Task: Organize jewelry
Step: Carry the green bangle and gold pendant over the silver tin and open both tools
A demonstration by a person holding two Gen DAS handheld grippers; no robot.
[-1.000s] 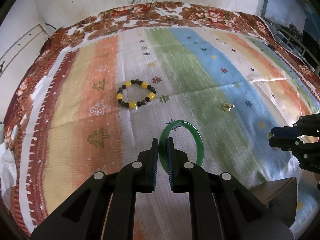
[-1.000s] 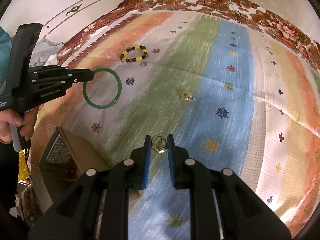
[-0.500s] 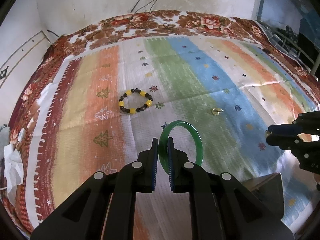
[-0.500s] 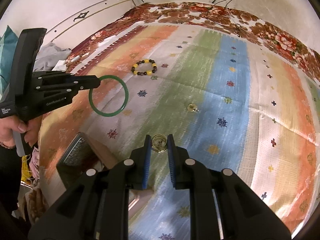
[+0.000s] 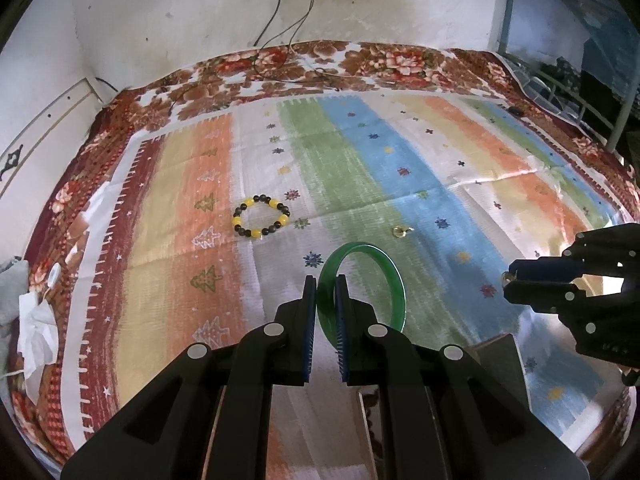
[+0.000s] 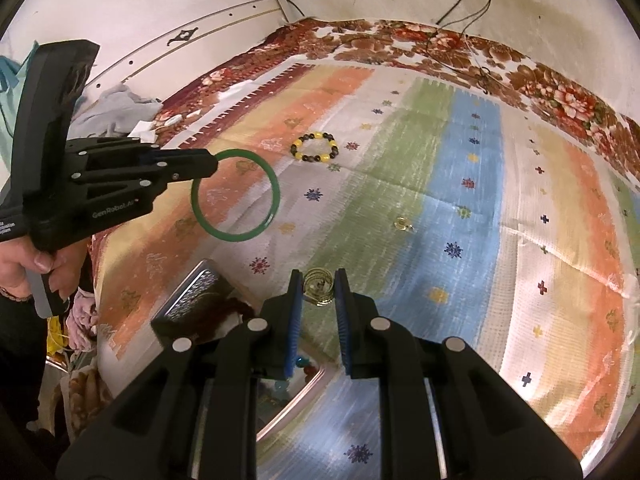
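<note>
Green bangle (image 5: 362,288) in my left tongs (image 5: 326,312), gold coil earring (image 6: 318,286) in my right tongs (image 6: 316,308): both now lifted higher off the bed (image 5: 400,168) (box next, probably).

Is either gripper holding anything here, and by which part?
Left gripper pinches the green bangle by its rim, the loop hanging clear. Right gripper clamps the small gold coiled piece across its sides.

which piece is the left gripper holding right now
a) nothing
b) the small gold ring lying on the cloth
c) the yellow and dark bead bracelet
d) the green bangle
d: the left gripper is shut on the rim of the green bangle, which hangs lifted clear of the striped cloth.
</note>
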